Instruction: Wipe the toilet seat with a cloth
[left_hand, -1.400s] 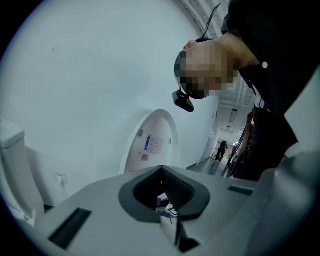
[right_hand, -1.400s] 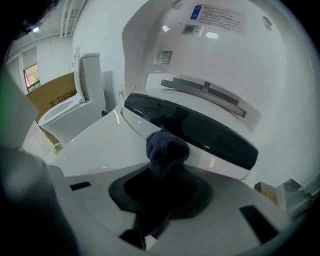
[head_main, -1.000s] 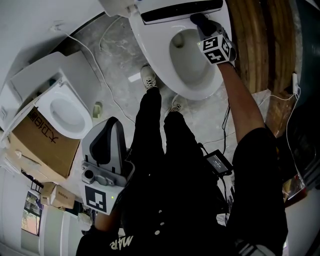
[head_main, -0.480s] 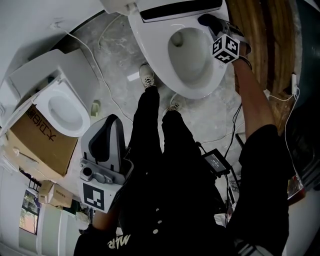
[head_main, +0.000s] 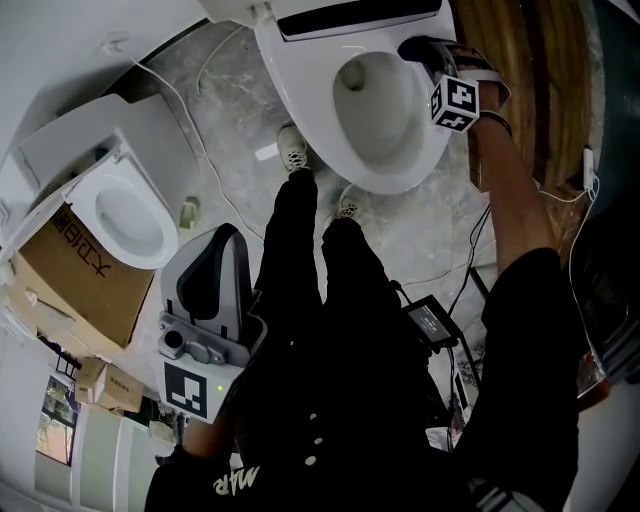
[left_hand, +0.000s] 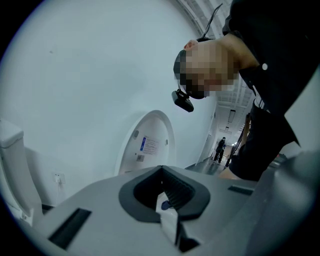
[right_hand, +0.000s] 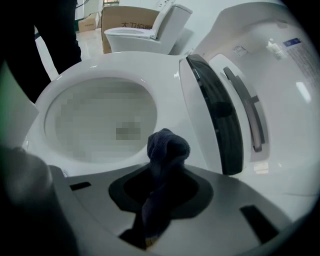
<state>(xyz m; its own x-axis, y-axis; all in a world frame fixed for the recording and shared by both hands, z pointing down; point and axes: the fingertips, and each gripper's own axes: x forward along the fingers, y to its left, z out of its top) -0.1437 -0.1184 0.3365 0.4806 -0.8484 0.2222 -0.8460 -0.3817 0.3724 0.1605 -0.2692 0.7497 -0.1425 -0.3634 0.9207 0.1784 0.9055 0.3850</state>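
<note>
- Right gripper view: clamping the dark cloth (right_hand: 167, 147) in the right hand-held gripper (right_hand: 157, 200), resting on the toilet seat (right_hand: 165, 70) at the bowl's 2 o'clock.
- Holding the left hand-held gripper (left_hand: 167, 205) closed and empty, idling at 7 o'clock.
- Risking bare plastic scraping the seat, with the cloth bunching so narrowly.
- Edging outward toward 3 o'clock since a second ago.

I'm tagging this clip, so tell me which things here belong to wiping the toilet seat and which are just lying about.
In the job: dark cloth, right gripper clamping it, toilet seat.
Lying about: second toilet, cardboard box, black device, and the left gripper, which is holding nothing.
</note>
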